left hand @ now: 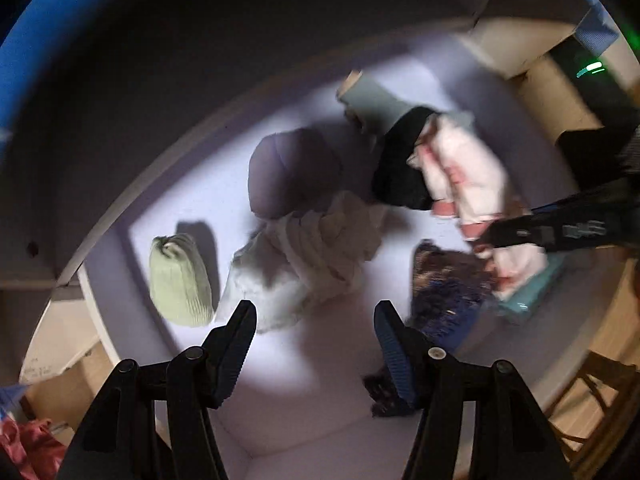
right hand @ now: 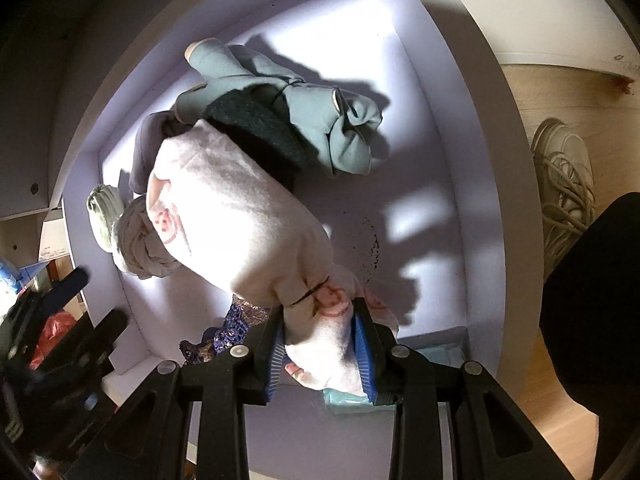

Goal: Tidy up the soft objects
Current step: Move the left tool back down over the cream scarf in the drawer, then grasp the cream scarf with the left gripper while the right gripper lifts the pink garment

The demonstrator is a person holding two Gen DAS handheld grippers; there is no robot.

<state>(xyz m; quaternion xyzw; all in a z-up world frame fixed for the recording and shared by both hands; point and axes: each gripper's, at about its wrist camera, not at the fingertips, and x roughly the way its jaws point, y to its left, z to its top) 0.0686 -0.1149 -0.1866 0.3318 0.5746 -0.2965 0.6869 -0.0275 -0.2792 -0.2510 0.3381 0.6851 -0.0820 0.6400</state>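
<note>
keep your right claw [right hand: 320, 344] clamped on the pink sock [right hand: 240, 216]; lower the empty, half-open left claw [left hand: 316, 316] slowly over the cream cloth [left hand: 320, 248].

No text, label, brand or number can be read. The pale pink fleece bundle [right hand: 240, 208] carries only red smiley-face prints; white marks on the right tool [left hand: 576, 230] are blurred.

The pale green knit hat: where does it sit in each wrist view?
Left wrist view: pale green knit hat lies lower left on the white drawer floor, left of the cream cloth pile.
Right wrist view: hat at the left edge, mostly hidden behind the pink fleece garment.
Shared landmark: the pink fleece garment.
</note>
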